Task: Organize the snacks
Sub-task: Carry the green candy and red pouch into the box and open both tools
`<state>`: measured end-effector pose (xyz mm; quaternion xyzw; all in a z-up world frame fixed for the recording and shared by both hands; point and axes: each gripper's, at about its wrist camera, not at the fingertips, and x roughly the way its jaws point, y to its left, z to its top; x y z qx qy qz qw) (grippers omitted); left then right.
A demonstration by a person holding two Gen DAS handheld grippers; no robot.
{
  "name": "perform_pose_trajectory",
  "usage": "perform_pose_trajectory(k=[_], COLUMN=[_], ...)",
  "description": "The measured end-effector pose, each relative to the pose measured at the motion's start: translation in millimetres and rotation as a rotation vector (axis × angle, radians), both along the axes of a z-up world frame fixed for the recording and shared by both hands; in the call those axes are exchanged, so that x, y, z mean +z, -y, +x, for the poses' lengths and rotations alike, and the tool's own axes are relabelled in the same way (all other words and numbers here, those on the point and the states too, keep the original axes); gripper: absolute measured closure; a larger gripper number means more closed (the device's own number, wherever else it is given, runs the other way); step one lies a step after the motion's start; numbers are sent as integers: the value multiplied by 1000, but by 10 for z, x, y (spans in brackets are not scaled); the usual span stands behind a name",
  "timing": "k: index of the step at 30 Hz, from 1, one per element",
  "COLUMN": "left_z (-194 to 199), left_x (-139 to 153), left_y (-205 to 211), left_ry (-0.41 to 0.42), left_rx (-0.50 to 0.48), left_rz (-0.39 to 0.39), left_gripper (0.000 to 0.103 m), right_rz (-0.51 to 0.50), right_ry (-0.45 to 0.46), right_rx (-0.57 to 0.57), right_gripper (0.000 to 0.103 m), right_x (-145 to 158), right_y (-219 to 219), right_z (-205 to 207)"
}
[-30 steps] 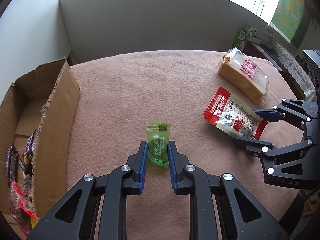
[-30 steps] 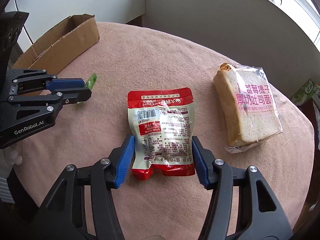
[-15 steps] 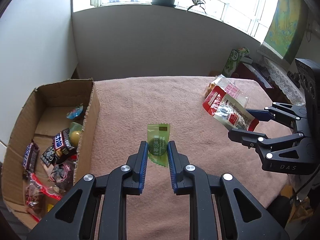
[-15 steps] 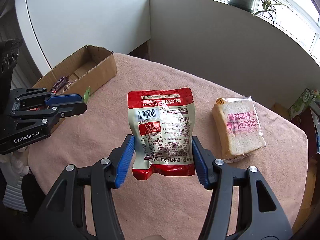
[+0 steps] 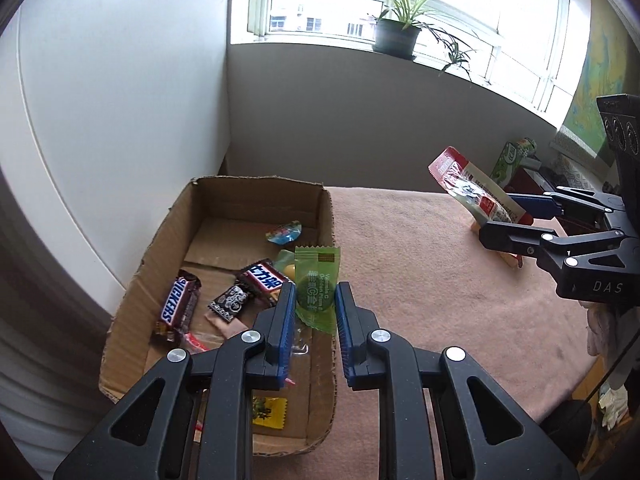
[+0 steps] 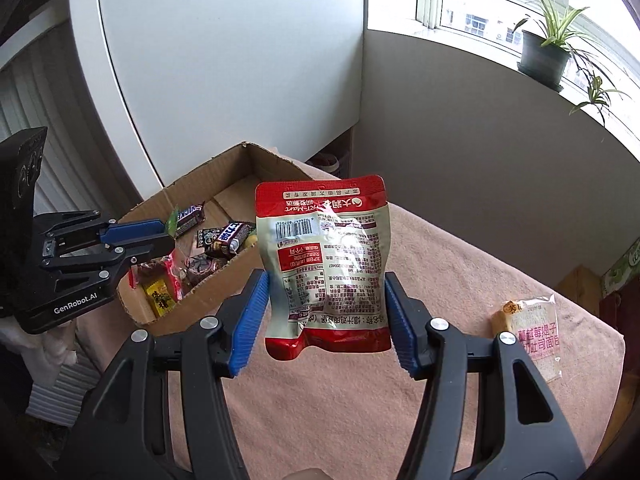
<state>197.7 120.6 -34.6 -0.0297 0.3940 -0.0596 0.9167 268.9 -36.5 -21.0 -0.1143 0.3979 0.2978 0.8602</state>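
both grippers have come up off the pink tablecloth (image 5: pixel 440 280) since a second ago, each carrying its snack, and the view now tips toward the cardboard box (image 5: pixel 326 236).

left gripper (image 5: pixel 316 312) has its blue pads nearly together, pinching the green candy wrapper (image 5: pixel 316 284) — it hangs right over the box's near right wall, about at the rim. i can read "vitamin c" on it. right gripper (image 6: pixel 326 312) stands much wider, jaws clamped on the two sides of the red and white pouch (image 6: pixel 326 256), which is held in the air, upside down to the camera, barcode near the top.

inside the box: a snickers bar (image 5: pixel 176 306), a second dark bar with blue and white lettering (image 5: pixel 262 278), a black patterned packet (image 5: pixel 230 300), a yellow packet (image 5: pixel 270 412) near the front, and a blue wrapped sweet (image 5: pixel 284 234) toward the back. the back half of the box floor is mostly bare cardboard.

out on the cloth the bagged bread slice (image 6: pixel 532 330) with pink print lies near the right edge, well apart from the box. open cloth between the two — nothing in the way. potted plant (image 5: pixel 396 36) on the windowsill behind.
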Motion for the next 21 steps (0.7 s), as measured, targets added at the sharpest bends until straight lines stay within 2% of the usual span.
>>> perform_pose_trajectory(k=[7, 15, 21], left_z=[-52, -64, -18], left_x=[-77, -219, -271], left_y=[-375, -625, -658], left_ry=[-13, -40, -48], left_rx=[70, 113, 117], left_rz=[-7, -24, -25], left_gripper=[85, 85, 85], right_rz=[-2, -7, 19], right_ry=[-44, -74, -113], right_rx=[43, 64, 49], right_gripper=[43, 42, 34], right_x=[-139, -381, -492], right_y=[-621, -1118, -1328], right_z=[197, 387, 557])
